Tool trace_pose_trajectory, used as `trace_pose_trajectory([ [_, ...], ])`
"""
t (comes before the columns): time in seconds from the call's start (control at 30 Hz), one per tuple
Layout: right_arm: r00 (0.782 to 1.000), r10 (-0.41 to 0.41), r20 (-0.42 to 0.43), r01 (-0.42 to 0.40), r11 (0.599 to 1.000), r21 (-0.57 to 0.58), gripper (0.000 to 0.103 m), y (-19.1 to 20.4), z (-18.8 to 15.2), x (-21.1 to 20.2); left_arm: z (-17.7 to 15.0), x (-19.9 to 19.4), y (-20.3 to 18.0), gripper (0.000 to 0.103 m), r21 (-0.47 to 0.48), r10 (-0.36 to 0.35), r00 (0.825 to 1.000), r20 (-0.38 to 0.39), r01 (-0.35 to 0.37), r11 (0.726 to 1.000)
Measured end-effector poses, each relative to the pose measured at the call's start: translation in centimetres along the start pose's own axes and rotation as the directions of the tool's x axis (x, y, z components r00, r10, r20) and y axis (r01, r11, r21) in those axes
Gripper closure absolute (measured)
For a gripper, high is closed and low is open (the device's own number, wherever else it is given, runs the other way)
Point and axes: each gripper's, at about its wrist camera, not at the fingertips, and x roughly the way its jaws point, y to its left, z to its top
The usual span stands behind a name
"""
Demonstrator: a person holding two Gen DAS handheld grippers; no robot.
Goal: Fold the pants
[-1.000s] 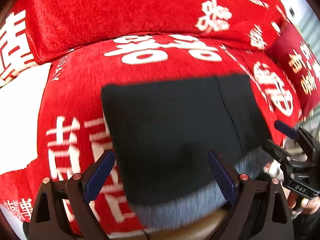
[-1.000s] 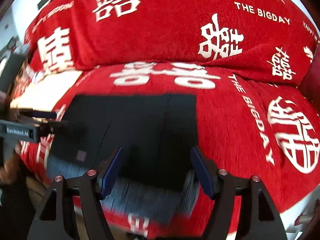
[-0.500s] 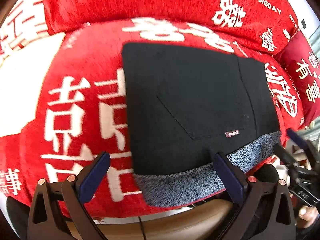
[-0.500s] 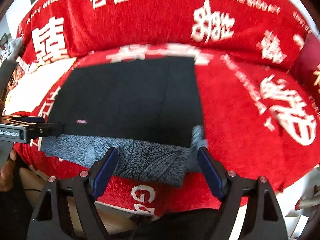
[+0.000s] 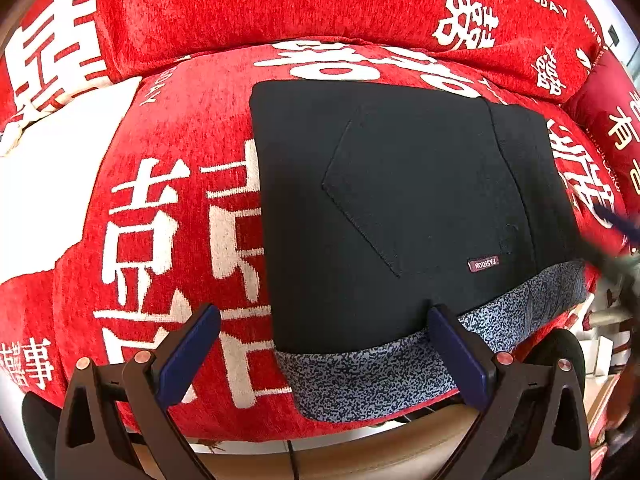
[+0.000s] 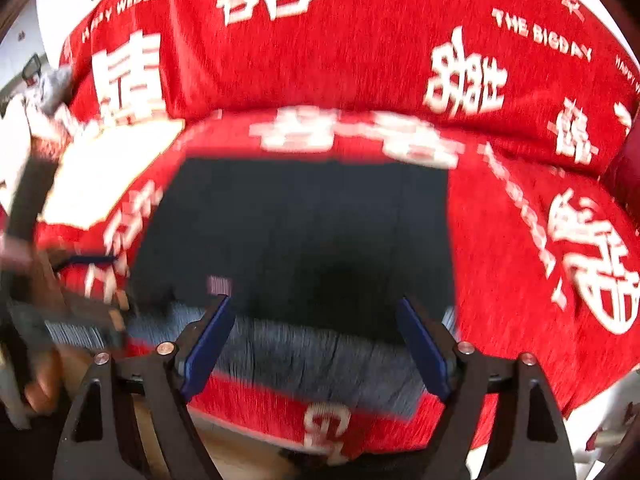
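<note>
1. While the left gripper point(image 5: 324, 322) is held above the near edge of the seat, its jaws are spread to their widest, having just been opening; nothing is clasped between the blue pads point(image 5: 188, 354).
2. Only red cover point(image 5: 192, 120) is seen under its left pad, whereas its right pad is seen over the near hem of the pants point(image 5: 400, 208); whether that pad touches the cloth cannot be told.
3. The pants are laid flat as a folded black rectangle on the seat cushion, with a stitched pocket and a small label point(image 5: 483, 264) turned upward.
4. Along the near edge of the fold, a speckled grey-blue lining band point(image 5: 372, 376) is left showing and is draped toward the front of the cushion.
5. At the right border of the left view, the right gripper is caught only as a dark blur.
6. In the right view, which is smeared by motion, the right gripper point(image 6: 316, 334) is seen released, its jaws having just been opening wider.
7. The near hem of the pants point(image 6: 304, 232) lies between its pads point(image 6: 424, 346), yet no cloth is pinched by them.
8. At the left border of that view, the left gripper and a hand point(image 6: 40, 384) are shown blurred.
</note>
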Motion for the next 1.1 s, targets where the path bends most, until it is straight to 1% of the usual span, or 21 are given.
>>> trace_pose_trajectory([
  [0.03,1.0,-0.016,0.004,0.016,1.0,0.002,0.011,-0.3,1.3,0.5,0.0,0.1,-0.1,0.0,-0.003,0.0,1.0,-0.001,0.0,1.0],
  [0.1,1.0,-0.022,-0.011,0.022,1.0,0.011,0.01,-0.7,3.8,2.4,0.0,0.1,0.0,0.0,-0.007,-0.002,1.0,-0.004,0.002,1.0],
  [0.2,0.994,-0.011,-0.109,0.018,0.998,0.061,0.01,-1.4,6.7,7.4,0.0,0.2,0.0,0.0,-0.005,-0.005,1.0,-0.007,0.005,1.0],
  [0.27,0.984,-0.012,-0.178,0.025,0.997,0.069,0.008,-1.5,6.8,10.4,0.1,0.3,0.0,0.0,-0.004,-0.012,1.0,-0.005,0.012,1.0],
  [0.3,0.975,-0.026,-0.22,0.038,0.998,0.049,0.006,-1.2,6.5,11.9,0.1,0.3,0.1,0.0,-0.002,-0.017,1.0,-0.005,0.017,1.0],
  [0.33,0.974,-0.041,-0.222,0.046,0.999,0.018,0.0,-0.6,6.1,12.3,0.1,0.4,0.1,0.0,0.0,-0.018,1.0,-0.006,0.018,1.0],
  [0.4,0.973,-0.093,-0.212,0.084,0.995,-0.048,0.0,0.5,5.5,12.2,0.1,0.5,0.2,0.0,0.007,-0.016,1.0,-0.008,0.016,1.0],
  [0.5,0.978,-0.114,-0.175,0.103,0.992,-0.069,0.0,0.8,4.7,10.3,0.1,0.2,0.5,0.0,0.0,-0.021,1.0,-0.013,0.021,1.0],
  [0.53,0.981,-0.128,-0.143,0.118,0.99,-0.075,0.0,0.6,4.1,9.0,0.2,-0.2,0.6,0.0,-0.001,-0.023,1.0,-0.006,0.023,1.0],
  [0.57,0.983,-0.138,-0.119,0.129,0.989,-0.078,0.0,0.6,3.4,7.9,0.2,-0.8,0.7,0.0,0.004,-0.026,1.0,0.009,0.026,1.0],
  [0.63,0.982,-0.163,-0.096,0.156,0.985,-0.073,0.0,0.7,1.6,6.4,0.4,-2.2,1.0,0.0,0.004,-0.03,0.997,0.069,0.03,1.0],
  [0.7,0.978,-0.187,-0.098,0.182,0.982,-0.056,0.0,0.5,-1.2,5.2,0.8,-3.0,1.7,0.0,-0.03,-0.004,0.993,0.116,0.007,1.0],
  [0.77,0.973,-0.202,-0.113,0.199,0.979,-0.036,0.0,0.4,-3.4,5.0,1.0,-2.8,2.6,0.0,-0.082,0.034,0.992,0.121,-0.025,0.996],
  [0.8,0.972,-0.201,-0.123,0.199,0.98,-0.031,0.0,0.3,-4.3,5.1,1.0,-2.1,3.2,0.0,-0.111,0.044,0.994,0.098,-0.033,0.993],
  [0.87,0.969,-0.197,-0.152,0.198,0.98,-0.009,0.0,-0.2,-6.3,5.7,0.8,0.2,3.7,0.0,-0.131,0.057,0.998,0.008,-0.056,0.99],
  [0.9,0.968,-0.183,-0.171,0.187,0.982,0.007,0.0,-0.5,-6.9,6.2,0.6,0.9,3.8,0.0,-0.137,0.047,0.999,-0.001,-0.047,0.989],
  [0.93,0.965,-0.165,-0.205,0.174,0.984,0.027,0.0,-0.9,-7.5,7.0,0.5,0.9,3.8,0.0,-0.144,0.038,0.999,0.01,-0.037,0.989],
  [0.97,0.964,-0.158,-0.214,0.17,0.985,0.036,0.0,-1.1,-7.7,7.2,0.7,0.8,3.8,0.0,-0.136,0.031,1.0,0.005,-0.03,0.99],
  [1.03,0.972,-0.147,-0.186,0.159,0.986,0.051,0.0,-1.2,-7.4,6.3,1.5,0.2,3.9,0.0,-0.109,0.012,1.0,0.006,-0.011,0.994],
  [1.07,0.978,-0.136,-0.161,0.147,0.987,0.061,0.0,-1.3,-7.1,5.7,2.0,-0.1,4.2,0.0,-0.107,0.014,1.0,0.018,-0.012,0.994],
  [1.1,0.983,-0.121,-0.139,0.133,0.988,0.074,0.0,-1.6,-6.8,5.1,2.9,-0.6,4.8,0.0,-0.126,0.016,0.999,0.039,-0.011,0.992],
])
